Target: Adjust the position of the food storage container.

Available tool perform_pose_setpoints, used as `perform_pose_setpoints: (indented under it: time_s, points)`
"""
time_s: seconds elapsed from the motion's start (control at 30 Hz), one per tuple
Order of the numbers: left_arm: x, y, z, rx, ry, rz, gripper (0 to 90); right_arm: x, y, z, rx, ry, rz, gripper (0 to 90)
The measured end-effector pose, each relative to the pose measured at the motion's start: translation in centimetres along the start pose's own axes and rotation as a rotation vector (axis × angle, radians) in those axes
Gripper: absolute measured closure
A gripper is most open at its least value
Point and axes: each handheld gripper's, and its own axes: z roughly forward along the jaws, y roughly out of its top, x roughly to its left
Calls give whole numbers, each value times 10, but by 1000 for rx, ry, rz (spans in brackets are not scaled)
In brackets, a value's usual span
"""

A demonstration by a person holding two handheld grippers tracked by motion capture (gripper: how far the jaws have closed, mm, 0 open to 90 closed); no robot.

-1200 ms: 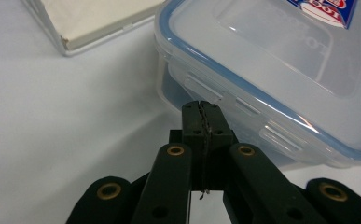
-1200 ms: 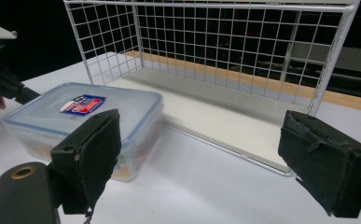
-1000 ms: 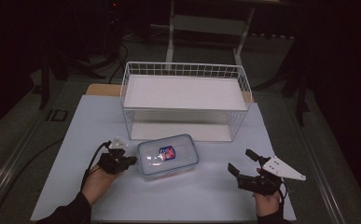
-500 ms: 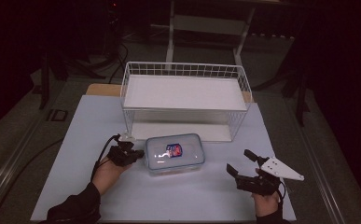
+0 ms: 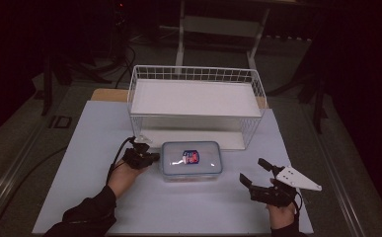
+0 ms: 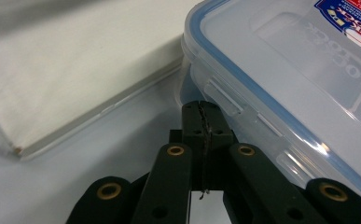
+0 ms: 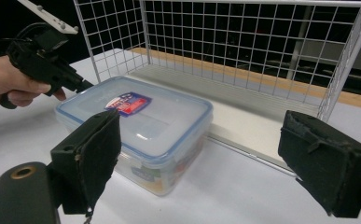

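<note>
Container had slid right along the desk, nudged by the pressed-together left tongs, toward the gaping, idle right tongs for grasping.

Left gripper is clamped fully shut from what I can see, jaws pressed together, left hand low behind it. Right gripper has its jaws spread wide, right hand underneath.
</note>
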Motion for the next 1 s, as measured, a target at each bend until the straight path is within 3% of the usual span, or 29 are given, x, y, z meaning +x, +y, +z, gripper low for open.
perform_pose_setpoints:
  time_s: [0.13,0.3,0.43,0.6,0.73,0.83,0.9,1.0]
  points:
    - [-2,4,4,0,3,-3,899,0,0,0,0,0,2,129]
    - [-3,4,7,0,-52,-17,899,0,0,0,1,1,0,130]
    - [-4,3,4,-12,-51,-13,898,0,0,1,1,1,-2,130]
    - [-5,2,-12,-17,-15,16,897,1,0,1,3,0,-6,130]
    - [-9,3,-29,-48,-25,17,873,1,0,1,3,-1,-5,130]
    - [-11,4,-43,-85,-78,-7,749,2,0,1,7,0,-7,130]
    - [-10,4,-48,-107,-155,-48,619,2,-1,2,8,2,-8,130]
    - [-10,6,-51,-136,-216,-94,453,3,-1,3,13,4,-6,130]
